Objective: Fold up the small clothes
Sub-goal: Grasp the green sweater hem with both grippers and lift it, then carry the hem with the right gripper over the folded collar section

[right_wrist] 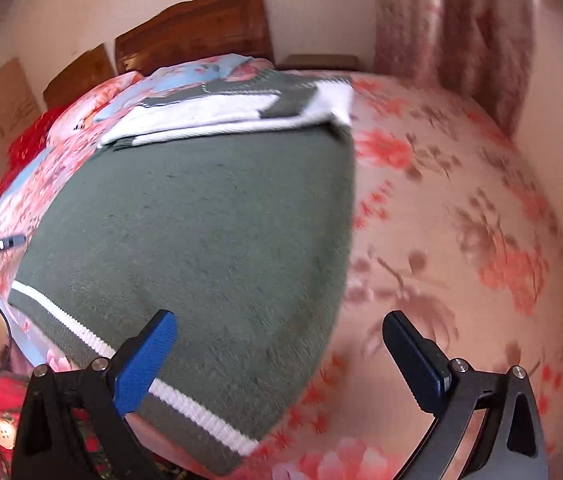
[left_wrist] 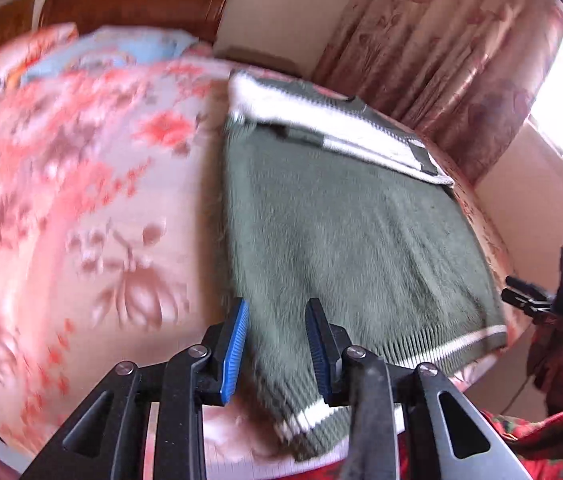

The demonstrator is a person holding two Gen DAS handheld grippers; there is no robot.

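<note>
Green sweater [right_wrist: 201,220] flat on floral bedspread [right_wrist: 461,220], long axis 6–12 o'clock, hem near. Left gripper [left_wrist: 277,344] narrowly apart over hem, grip unclear. Right gripper [right_wrist: 281,360] fingers wide apart, empty.

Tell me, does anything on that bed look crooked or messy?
Nothing much stands out. The green sweater lies flat on the floral bedspread, its white-and-green sleeves folded across the top. The near hem hangs slightly past the bed's edge by the left gripper; the pictures are blurred.
</note>
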